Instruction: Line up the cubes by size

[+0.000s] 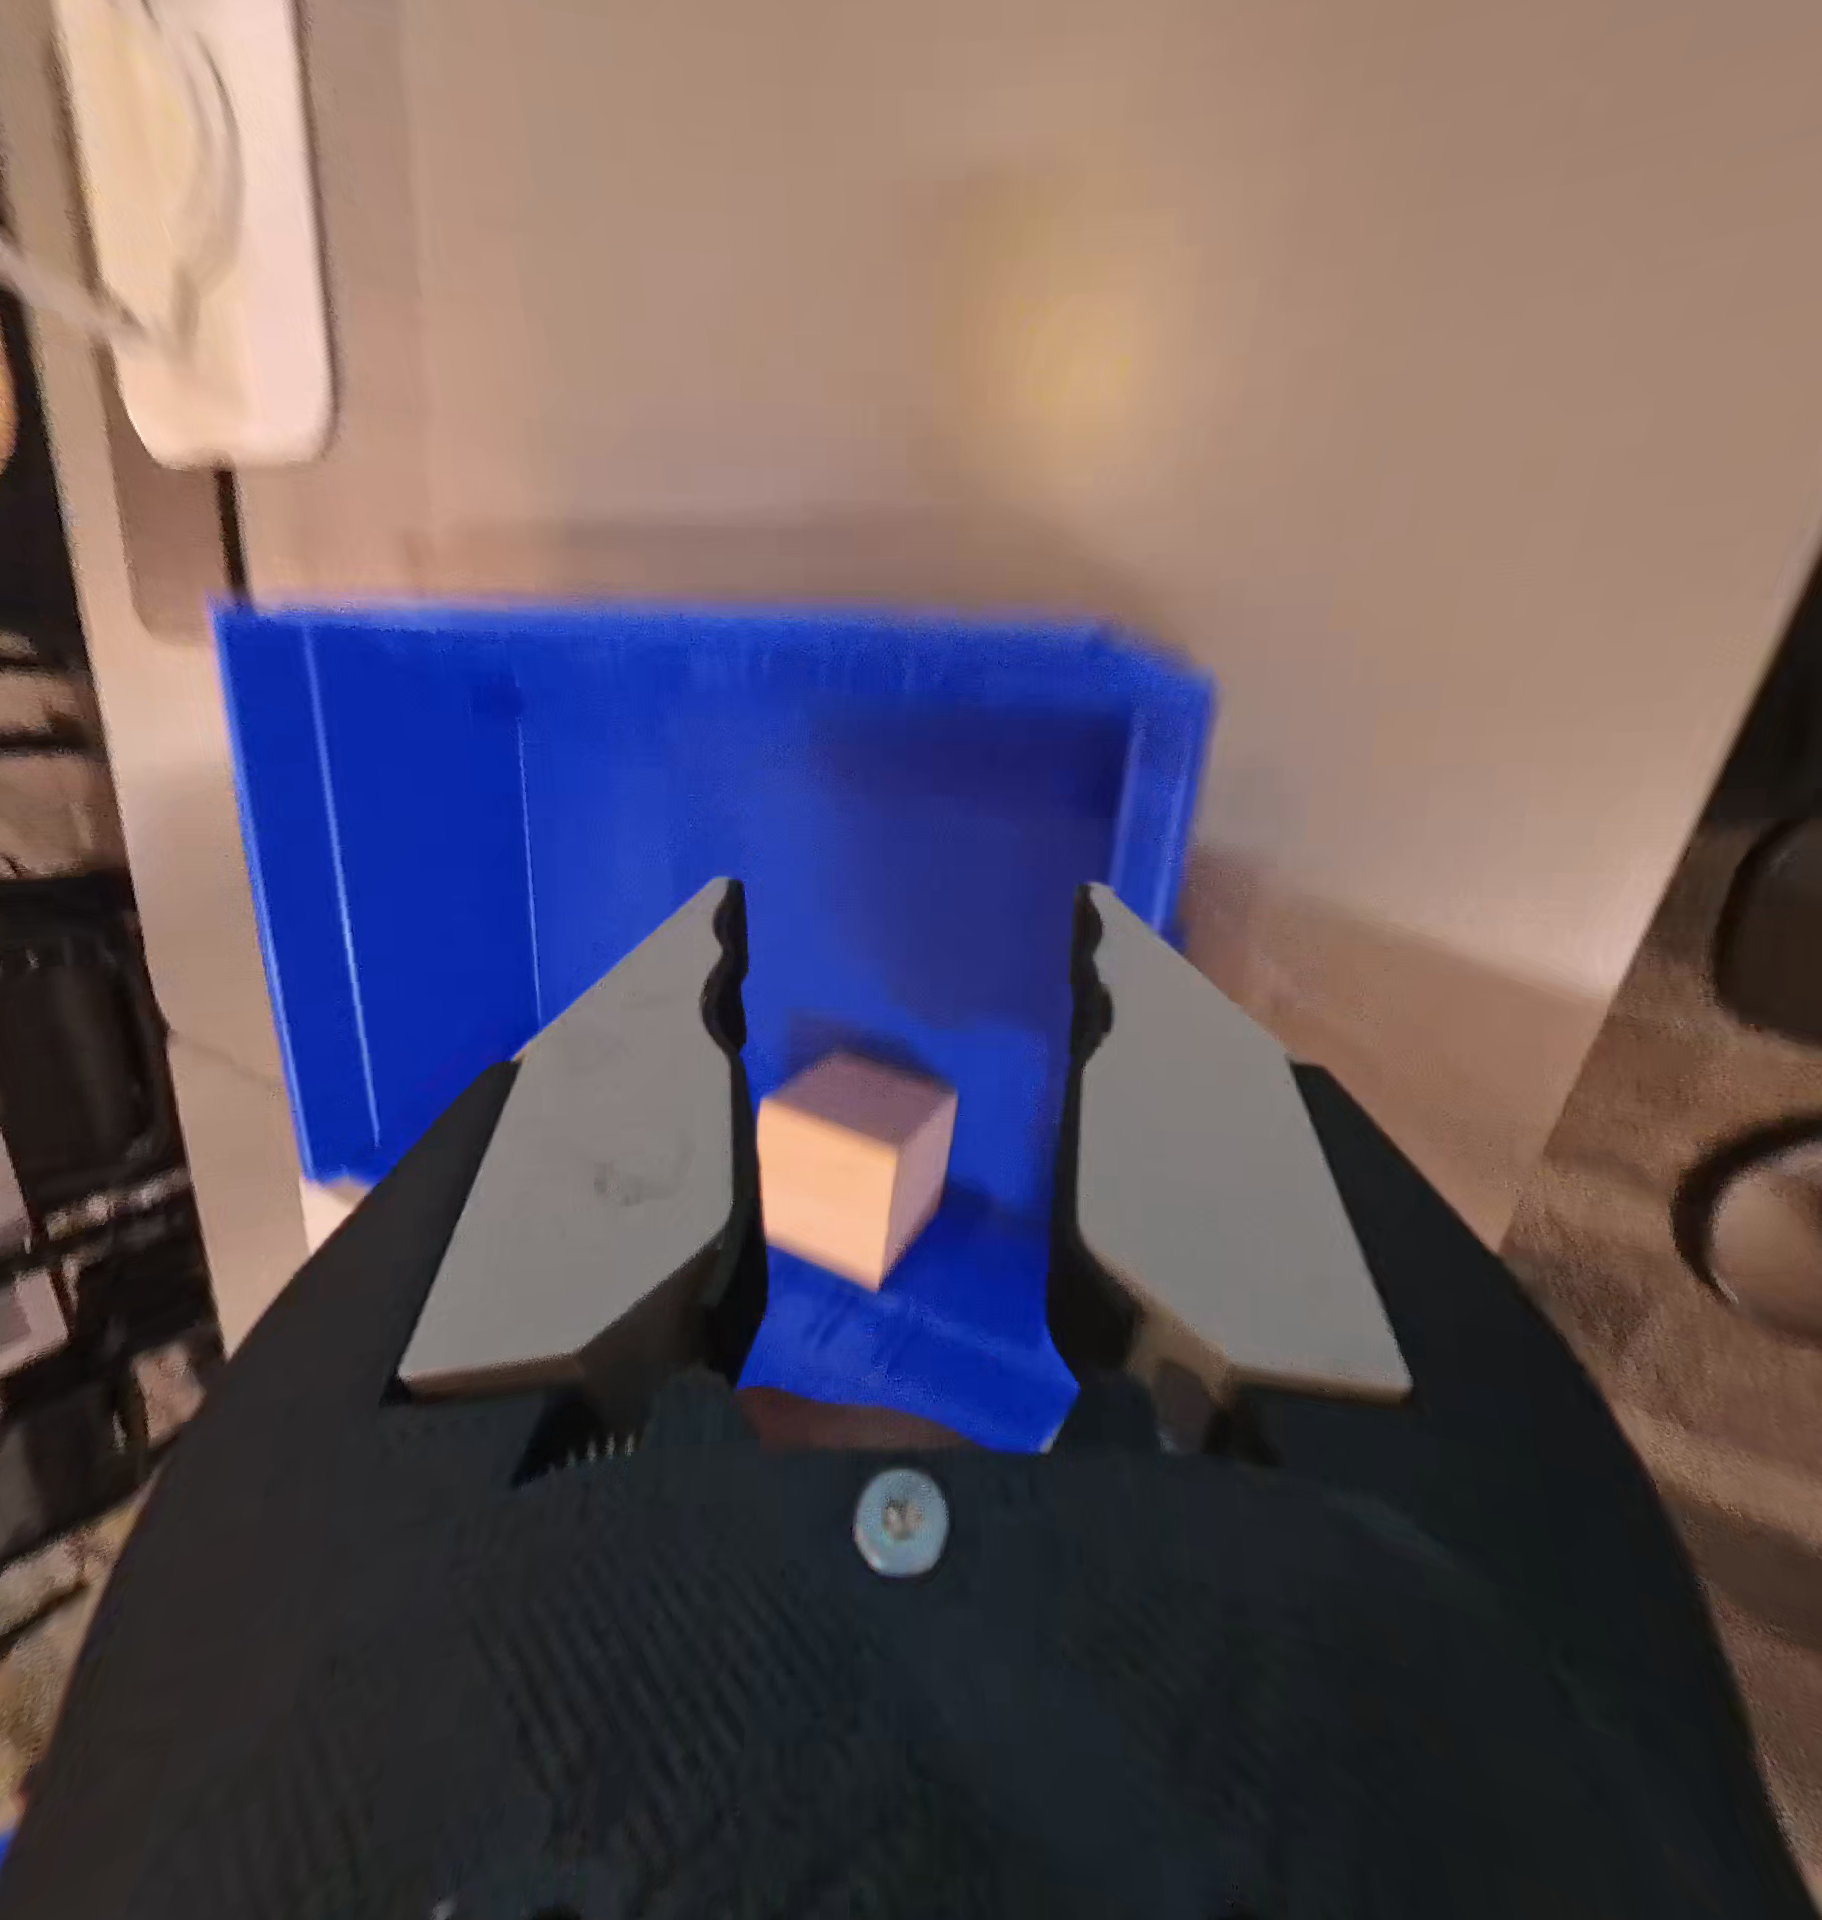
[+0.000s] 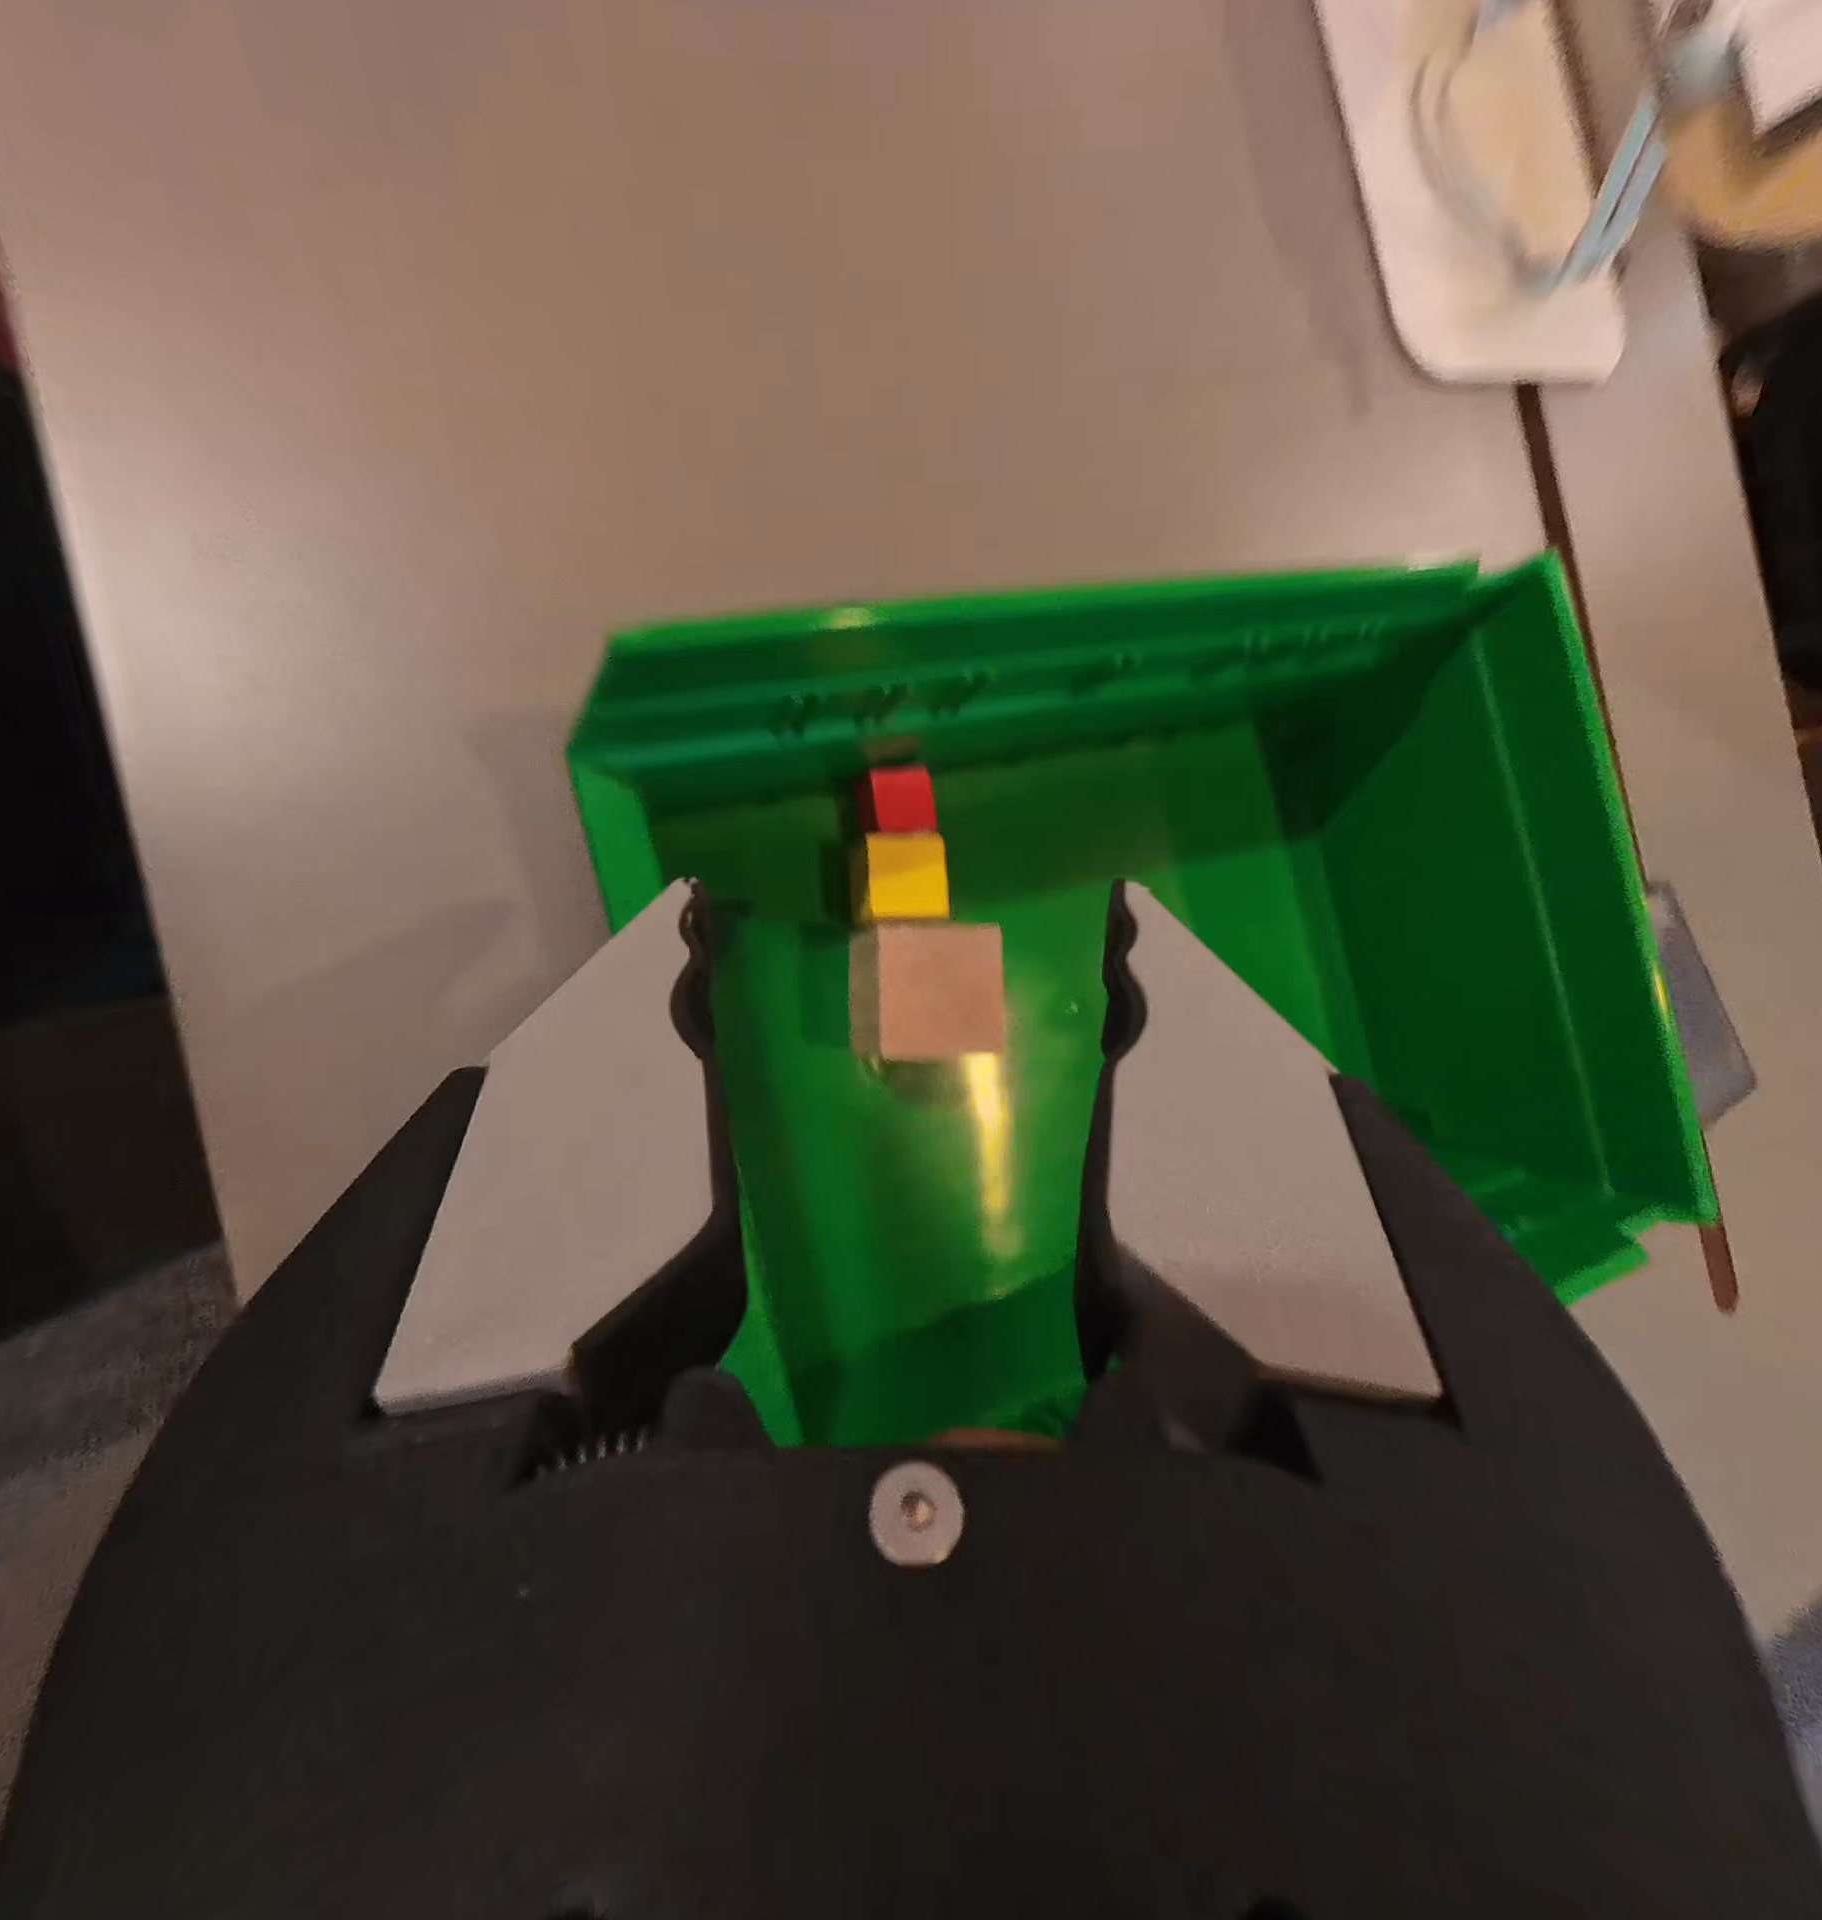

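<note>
Judged mid-task, with the line partly built and 1 cube left to bring over.

In the right wrist view, looked down into the green bin (image 2: 1406, 935): 3 cubes in a single file on its floor. Farthest in, close to the bin's back wall, the red cube (image 2: 894, 798), smallest of the 3; touching it on the near side, the yellow cube (image 2: 905, 878), a little larger; just in front of that, possibly touching, the plain wooden cube (image 2: 938, 992), largest in that file. Hung above the bin's floor, the right gripper (image 2: 907, 914), jaws spread wide and holding nothing, the wooden cube seen between the fingertips but not gripped.

In the left wrist view, faced the blue bin (image 1: 419, 831), with 1 more unpainted wooden block (image 1: 855, 1179) alone on its floor, turned corner-on and clear of the bin's walls. Poised over it, the left gripper (image 1: 907, 904), jaws released and empty, the block framed in the gap.

Next move, as judged: lowering the left fingers astride the block, squaring to its turned faces, closing, then carrying it to the green bin and setting it at whichever end of the file suits its size; hard to rank across 2 different views.

No brand, label or readable writing made out anywhere; both views softened by blur.
</note>
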The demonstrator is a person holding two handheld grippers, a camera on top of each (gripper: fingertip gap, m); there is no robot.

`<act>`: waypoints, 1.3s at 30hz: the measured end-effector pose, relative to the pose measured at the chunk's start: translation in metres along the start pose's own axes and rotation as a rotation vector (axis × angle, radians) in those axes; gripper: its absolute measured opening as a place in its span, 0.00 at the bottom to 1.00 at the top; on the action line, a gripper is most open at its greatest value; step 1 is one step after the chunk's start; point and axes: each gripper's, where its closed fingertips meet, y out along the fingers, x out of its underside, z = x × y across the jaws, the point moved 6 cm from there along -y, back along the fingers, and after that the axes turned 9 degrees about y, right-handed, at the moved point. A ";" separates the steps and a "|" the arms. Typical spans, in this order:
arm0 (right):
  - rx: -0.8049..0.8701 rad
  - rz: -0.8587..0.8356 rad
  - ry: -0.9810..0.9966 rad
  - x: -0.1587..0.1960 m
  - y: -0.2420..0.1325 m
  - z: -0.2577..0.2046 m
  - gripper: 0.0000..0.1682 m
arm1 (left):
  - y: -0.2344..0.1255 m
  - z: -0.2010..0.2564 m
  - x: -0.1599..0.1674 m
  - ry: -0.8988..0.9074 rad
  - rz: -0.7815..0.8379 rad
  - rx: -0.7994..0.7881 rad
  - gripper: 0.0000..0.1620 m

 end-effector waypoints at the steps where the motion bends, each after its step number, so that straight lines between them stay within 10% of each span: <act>1: -0.018 0.044 0.004 -0.005 -0.002 -0.005 0.44 | 0.004 -0.006 0.016 -0.018 -0.067 0.034 0.38; 10: -0.144 0.124 -0.020 -0.020 0.012 -0.043 0.47 | 0.064 -0.023 0.109 -0.004 -0.466 0.224 0.45; 19: -0.208 0.239 0.022 -0.033 0.015 -0.061 0.42 | 0.086 -0.016 0.106 0.033 -0.374 0.304 0.39; 25: -0.299 0.453 0.306 -0.074 0.026 -0.058 0.45 | 0.030 -0.076 0.029 -0.042 0.178 -0.177 0.39; 30: -0.560 0.666 0.547 -0.140 0.032 -0.061 0.48 | -0.031 -0.085 -0.102 0.045 0.764 -0.494 0.39; 37: -0.708 0.716 0.688 -0.206 0.061 -0.061 0.51 | -0.012 -0.044 -0.252 0.254 1.041 -0.527 0.39; 39: -0.703 0.682 0.714 -0.203 0.069 -0.060 0.38 | 0.001 -0.038 -0.272 0.269 1.050 -0.518 0.39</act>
